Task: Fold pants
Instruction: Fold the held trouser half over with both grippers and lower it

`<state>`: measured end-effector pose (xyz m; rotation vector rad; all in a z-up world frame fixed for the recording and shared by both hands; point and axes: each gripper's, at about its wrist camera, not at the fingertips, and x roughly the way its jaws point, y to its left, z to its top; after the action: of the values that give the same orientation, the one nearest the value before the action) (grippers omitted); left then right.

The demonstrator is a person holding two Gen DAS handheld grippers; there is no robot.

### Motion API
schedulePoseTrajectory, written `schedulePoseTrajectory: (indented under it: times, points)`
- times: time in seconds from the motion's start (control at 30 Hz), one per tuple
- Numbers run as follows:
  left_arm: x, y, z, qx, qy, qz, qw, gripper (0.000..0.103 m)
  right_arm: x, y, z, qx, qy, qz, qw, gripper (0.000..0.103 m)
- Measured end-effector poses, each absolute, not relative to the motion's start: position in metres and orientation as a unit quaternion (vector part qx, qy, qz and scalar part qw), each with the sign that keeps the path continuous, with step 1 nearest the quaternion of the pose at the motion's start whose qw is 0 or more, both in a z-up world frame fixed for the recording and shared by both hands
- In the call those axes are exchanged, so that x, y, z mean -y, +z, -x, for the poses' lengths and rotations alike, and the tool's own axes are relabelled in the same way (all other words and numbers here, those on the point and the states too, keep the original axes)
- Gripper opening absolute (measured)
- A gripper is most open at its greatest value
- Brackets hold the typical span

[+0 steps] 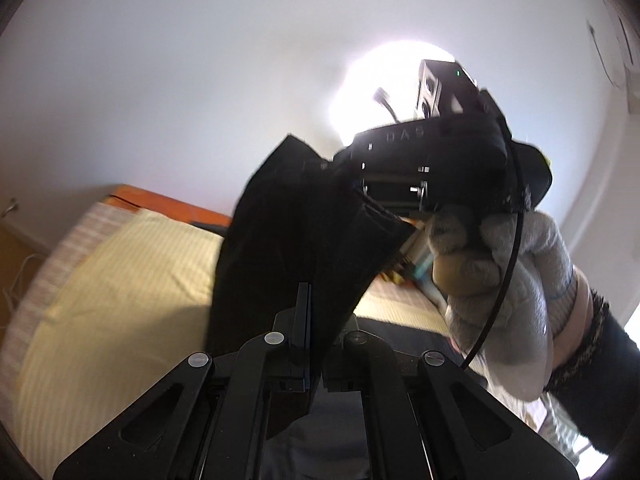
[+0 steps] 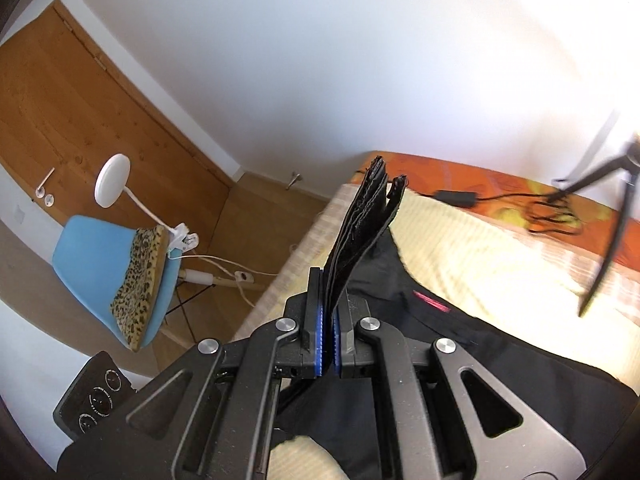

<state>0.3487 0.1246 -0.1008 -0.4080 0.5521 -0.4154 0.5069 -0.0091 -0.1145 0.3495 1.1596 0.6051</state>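
Two tongs (image 1: 310,316) (image 2: 329,312) clamp black pants (image 2: 360,220) above yellow bed (image 2: 480,240).

One pants (image 2: 360,224), two tools (image 1: 308,320) (image 2: 328,320), one chair (image 2: 92,248), one lamp (image 2: 113,184).

Left gripper (image 1: 306,312) closed tight on black pants (image 1: 288,232), right gripper (image 2: 329,312) pinching them too, gloved hand (image 1: 492,264) wrapped around its handle
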Motion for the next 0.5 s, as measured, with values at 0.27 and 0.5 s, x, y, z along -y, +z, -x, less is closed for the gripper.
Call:
schedulePoseTrajectory:
  times: [0.27, 0.5]
  points:
    - [-0.059, -0.113, -0.341, -0.300, -0.252, 0.152, 0.908, 0.009, 0.090, -0.124, -0.476, -0.543, 0.232, -0.174, 0.788, 0.004]
    - [-0.015, -0.118, -0.321, -0.354, -0.319, 0.129, 0.870, 0.033, 0.138, -0.155, -0.439, -0.561, 0.185, -0.180, 0.786, 0.004]
